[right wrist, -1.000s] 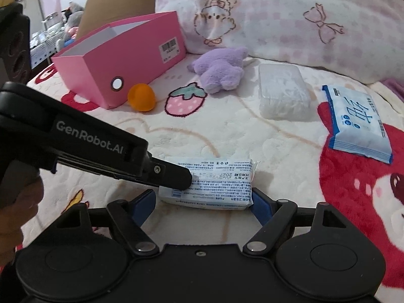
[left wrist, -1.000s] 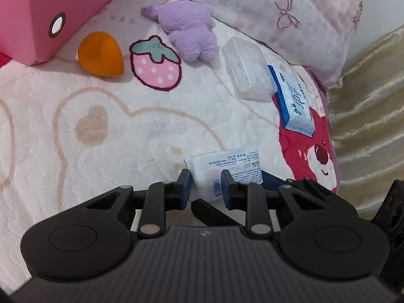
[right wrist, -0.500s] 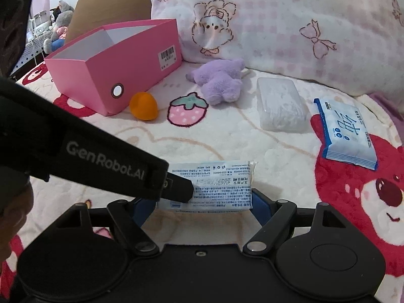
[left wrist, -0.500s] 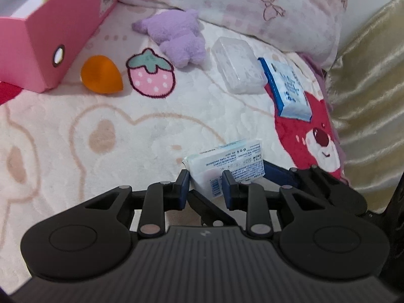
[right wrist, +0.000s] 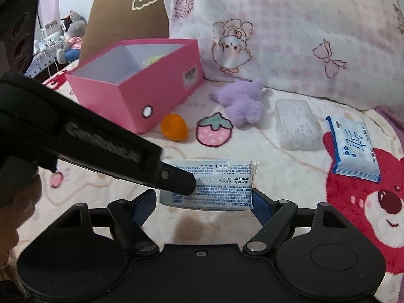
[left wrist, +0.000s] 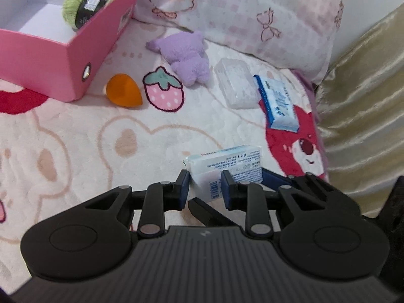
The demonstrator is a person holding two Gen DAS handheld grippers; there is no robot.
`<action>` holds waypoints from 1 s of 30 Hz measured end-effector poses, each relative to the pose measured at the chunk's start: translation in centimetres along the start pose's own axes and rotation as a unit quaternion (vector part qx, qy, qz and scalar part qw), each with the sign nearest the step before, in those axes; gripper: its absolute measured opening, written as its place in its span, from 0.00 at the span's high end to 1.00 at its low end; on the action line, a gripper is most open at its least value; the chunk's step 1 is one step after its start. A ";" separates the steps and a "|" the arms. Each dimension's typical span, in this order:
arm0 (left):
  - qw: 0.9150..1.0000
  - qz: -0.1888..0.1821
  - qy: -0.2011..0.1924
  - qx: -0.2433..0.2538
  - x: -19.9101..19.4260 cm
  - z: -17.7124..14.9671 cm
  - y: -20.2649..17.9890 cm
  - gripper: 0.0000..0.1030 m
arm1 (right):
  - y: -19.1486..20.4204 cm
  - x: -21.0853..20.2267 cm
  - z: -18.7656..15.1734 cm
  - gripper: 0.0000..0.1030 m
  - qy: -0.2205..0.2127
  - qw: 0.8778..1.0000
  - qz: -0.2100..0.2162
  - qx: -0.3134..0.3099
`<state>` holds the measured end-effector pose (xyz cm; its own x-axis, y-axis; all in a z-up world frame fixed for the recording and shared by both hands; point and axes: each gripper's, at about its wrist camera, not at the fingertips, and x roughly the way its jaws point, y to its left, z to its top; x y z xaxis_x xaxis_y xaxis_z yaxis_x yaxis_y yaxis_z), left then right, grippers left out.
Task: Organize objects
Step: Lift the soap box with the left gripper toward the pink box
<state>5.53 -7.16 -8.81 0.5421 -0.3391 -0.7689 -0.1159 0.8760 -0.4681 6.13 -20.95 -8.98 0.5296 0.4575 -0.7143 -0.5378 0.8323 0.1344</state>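
A white and blue printed packet [left wrist: 224,162] hangs just above the blanket, held by both grippers. My left gripper [left wrist: 205,184] is shut on its near left end. My right gripper [right wrist: 202,202] is shut on the same packet [right wrist: 222,184], its blue pads pressing on the two short ends. One of the left gripper's fingers [right wrist: 176,179] crosses in from the left and covers part of the packet. The pink box [left wrist: 75,50] stands open at the far left with a green yarn ball [left wrist: 83,5] inside.
On the blanket lie an orange egg-shaped sponge [left wrist: 123,93], a purple plush toy [left wrist: 184,55], a clear plastic case [left wrist: 236,85] and a blue tissue pack [left wrist: 277,103]. A pillow [right wrist: 303,38] lies behind them. Gold fabric [left wrist: 361,101] borders the right, and a cardboard sheet [right wrist: 126,15] leans behind the box.
Both grippers have risen with the packet between them. The box's inside and the yarn have come into the left wrist view.
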 end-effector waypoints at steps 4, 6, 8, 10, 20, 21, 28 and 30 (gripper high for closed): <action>0.999 0.015 -0.016 0.027 -1.6 -0.2 -0.1 0.75 | 0.9 -1.0 0.3 0.18 -0.004 1.000 0.022 0.001; 1.000 0.008 -0.016 0.022 -2.3 -0.4 0.1 0.75 | 1.5 -1.4 0.3 0.18 -0.008 1.000 0.017 -0.004; 0.999 0.006 -0.018 0.027 -2.8 -0.6 0.1 0.75 | 1.9 -1.7 0.4 0.18 -0.011 1.000 0.012 -0.007; 0.999 0.012 -0.019 0.033 -3.4 -0.8 0.1 0.75 | 2.3 -2.1 0.6 0.19 -0.010 1.000 0.016 -0.005; 0.998 0.030 -0.033 0.036 -7.7 -0.5 0.5 0.75 | 5.2 -3.9 2.0 0.26 -0.003 0.999 0.033 -0.005; 0.998 0.031 -0.032 0.032 -8.1 -0.4 0.7 0.75 | 5.3 -4.0 2.1 0.27 -0.004 0.999 0.035 -0.004; 0.999 0.030 -0.042 0.011 -10.0 0.0 1.8 0.74 | 6.5 -4.5 3.3 0.36 0.004 0.999 0.037 -0.011; 0.999 0.029 -0.042 0.006 -10.3 0.2 2.1 0.74 | 6.7 -4.4 3.6 0.37 0.008 0.999 0.039 -0.004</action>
<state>-0.10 -1.74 -1.78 0.6031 -0.2582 -0.7547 -0.1399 0.8973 -0.4187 2.56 -16.24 -2.42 0.4751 0.5164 -0.7125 -0.5829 0.7913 0.1848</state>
